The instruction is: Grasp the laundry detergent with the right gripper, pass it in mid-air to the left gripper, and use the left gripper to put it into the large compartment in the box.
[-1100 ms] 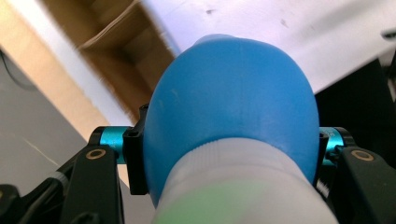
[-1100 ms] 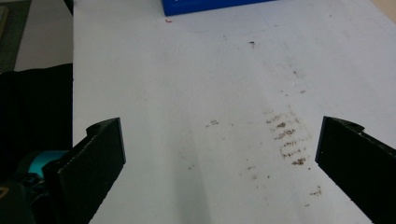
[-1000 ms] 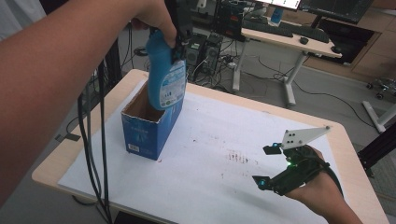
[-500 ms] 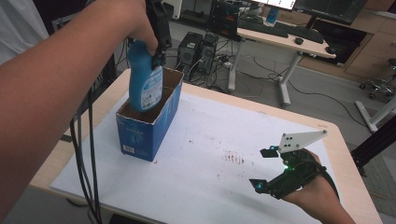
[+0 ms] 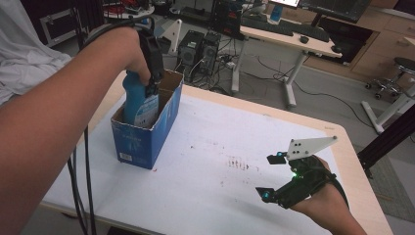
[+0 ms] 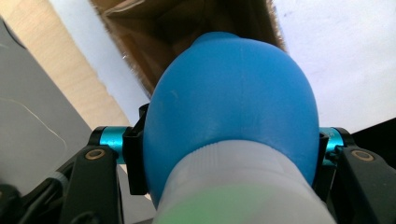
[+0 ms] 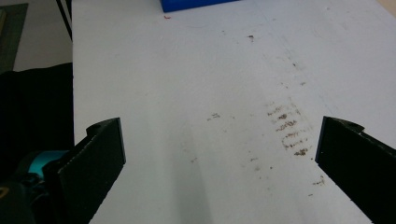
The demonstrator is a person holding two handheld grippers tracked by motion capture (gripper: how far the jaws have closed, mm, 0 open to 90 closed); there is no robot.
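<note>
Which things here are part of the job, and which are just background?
In the job:
- blue bottle, clamped in the left gripper, partly down inside the box
- blue cardboard box, open at the top
- table, carrying the box

Lying about:
- right gripper, jaws open and empty over the bare table
- brown smudges on the table
- desk and computer towers behind

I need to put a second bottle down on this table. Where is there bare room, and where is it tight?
The widest bare stretch of the white table lies between the blue box and the right tongs, apart from faint brown smudges. The far right corner is bare too. It is tight at the box, where the left tongs hold the blue bottle inside it.
</note>
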